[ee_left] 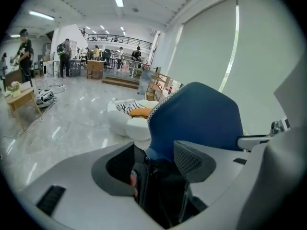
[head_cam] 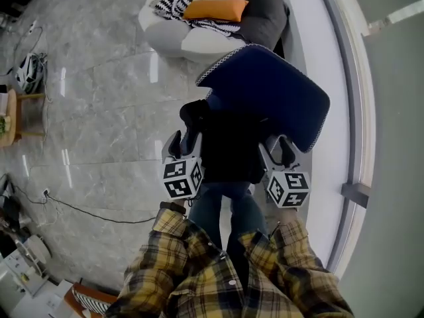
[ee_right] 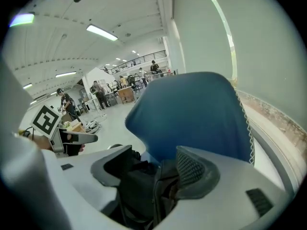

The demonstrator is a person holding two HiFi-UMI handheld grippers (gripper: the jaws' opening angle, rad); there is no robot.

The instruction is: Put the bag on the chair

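Note:
A black bag [head_cam: 228, 148] rests on the seat of a blue chair [head_cam: 271, 91], in front of its curved backrest. My left gripper [head_cam: 185, 141] is at the bag's left side and my right gripper [head_cam: 278, 150] at its right side. In the left gripper view the jaws of the left gripper [ee_left: 156, 164] stand wide, with a black strap of the bag [ee_left: 163, 190] loose between them and the chair back [ee_left: 196, 119] just beyond. In the right gripper view the right gripper [ee_right: 148, 169] is likewise open, the bag [ee_right: 139, 181] bunched between its jaws without being pinched.
A white lounge seat [head_cam: 179, 35] with a striped cloth and an orange cushion [head_cam: 215, 8] stands beyond the chair. A curved window ledge [head_cam: 344, 144] runs along the right. A cable [head_cam: 79, 207] lies on the marble floor at left, near a small wooden table [head_cam: 10, 114].

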